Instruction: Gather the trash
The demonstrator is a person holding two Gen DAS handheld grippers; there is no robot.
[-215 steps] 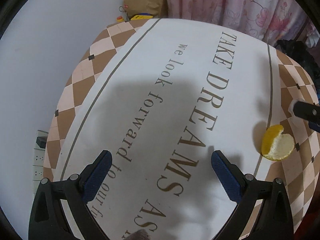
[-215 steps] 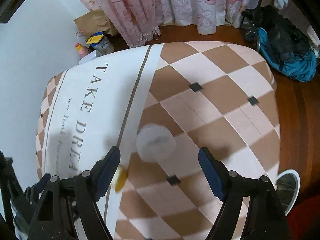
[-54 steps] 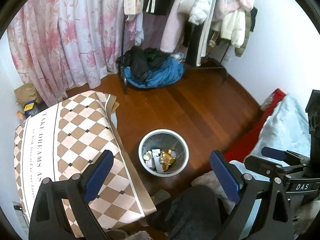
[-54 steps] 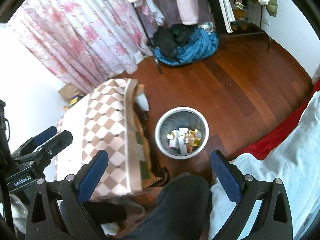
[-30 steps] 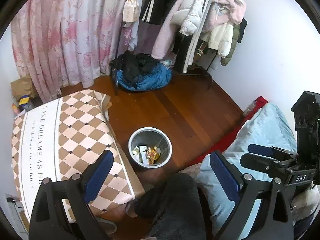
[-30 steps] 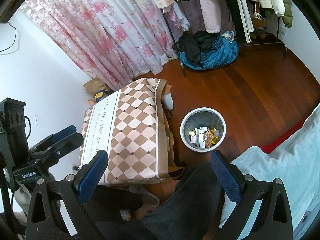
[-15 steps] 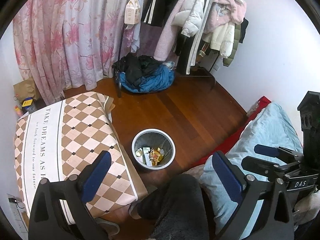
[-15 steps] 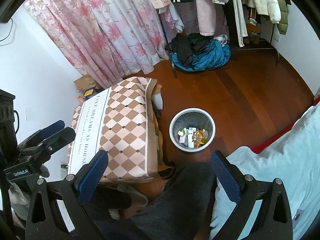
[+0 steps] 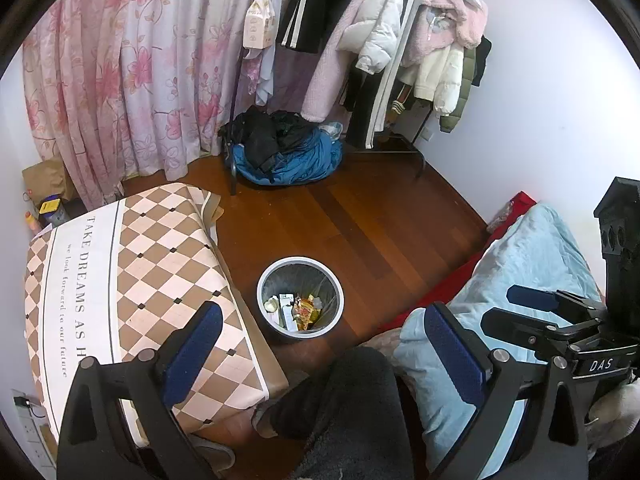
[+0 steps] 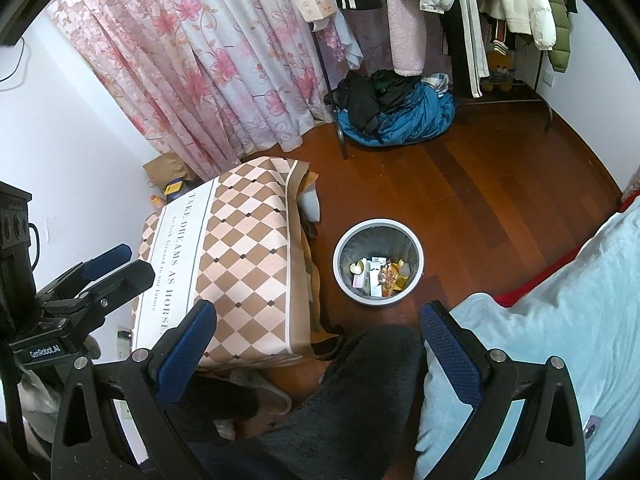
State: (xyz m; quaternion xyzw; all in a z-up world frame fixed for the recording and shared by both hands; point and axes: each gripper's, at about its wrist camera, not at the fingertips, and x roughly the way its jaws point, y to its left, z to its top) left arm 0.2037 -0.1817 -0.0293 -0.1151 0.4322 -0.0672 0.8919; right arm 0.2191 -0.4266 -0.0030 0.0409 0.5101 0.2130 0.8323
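Change: both grippers have been raised well above the table since the earliest frames, where an orange peel and a pale cup lay on the cloth; neither is seen there now.
Left gripper (image 9: 320, 340): jaws held wide apart, nothing between them; aimed down toward the bin.
Right gripper (image 10: 318, 330): jaws likewise spread and empty; seen also at the right edge of the left view.
Bin (image 10: 416, 248): stood on the wood floor just beside the table's corner, upright, with trash (image 10: 380, 276) lying in its bottom — wrappers, a pale carton, a yellowish scrap.
Table (image 9: 132, 264): covered by a checkered cloth with printed lettering; no litter is visible on the part shown.
Beyond the bin: a clothes pile (image 9: 284, 152) is heaped by the curtain (image 9: 120, 80), well apart from the bin; a blue blanket (image 10: 560, 300) lies on the other side.
Progress: collection is judged finished or nearly so, since everything visible is already binned; what may be left is only a check of hidden edges.
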